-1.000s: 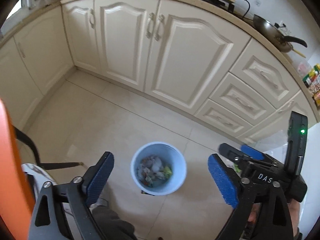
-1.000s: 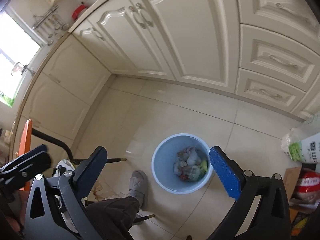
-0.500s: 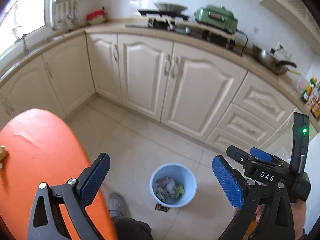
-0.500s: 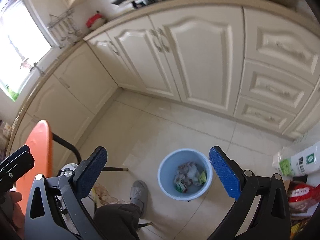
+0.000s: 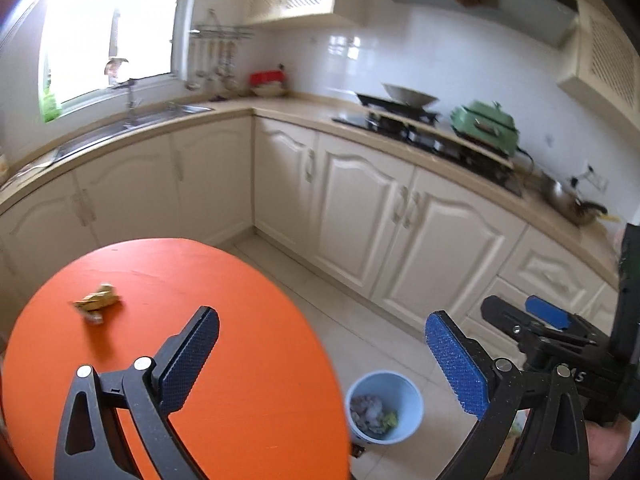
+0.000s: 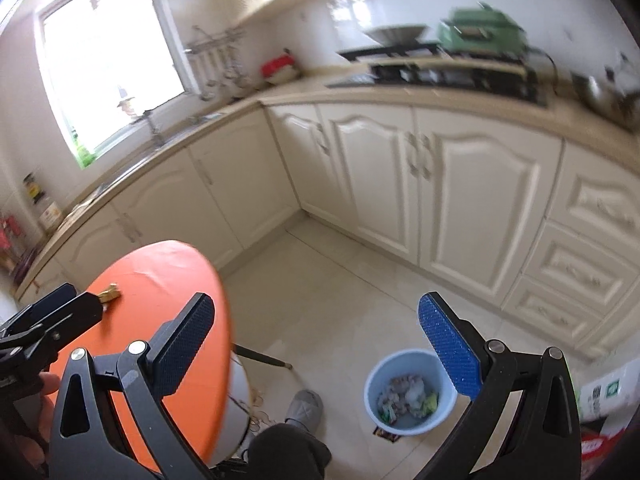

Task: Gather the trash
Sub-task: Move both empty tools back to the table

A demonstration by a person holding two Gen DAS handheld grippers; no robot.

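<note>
- Left gripper (image 5: pixel 322 354): jaws spread wide, nothing between the blue pads, hovering above the orange round table (image 5: pixel 248 380) near its right edge.
- Right gripper (image 6: pixel 316 344): jaws wide apart too, empty, hanging over the gap between the table and the floor.
- Right gripper also seen at the right edge of the left wrist view, beside the left one, a hand under it at the frame corner.
- Trash on the table: crumpled yellowish wrapper (image 5: pixel 97 299) with a small pale scrap just beside it, lying on the far left part of the tabletop, well apart from both grippers.
- Same wrapper in the right wrist view (image 6: pixel 109 293), partly hidden behind the left gripper's black finger.
- Light blue bin (image 6: pixel 404 392) standing on the tiled floor, to the right of the table and below it, holding crumpled paper and a green-yellow scrap.
- Small dark wrapper (image 6: pixel 385 435) lying on the floor, touching the bin's base on the near side.
- Grey slipper (image 6: pixel 305 407) and dark trouser leg low in the right wrist view, between table and bin.
- Background: cream cabinets (image 5: pixel 360 220) in an L, sink under a window, stove with a wok, green appliance (image 5: pixel 484 122) on the counter.
- Right wrist view blurred, small details not legible.
</note>
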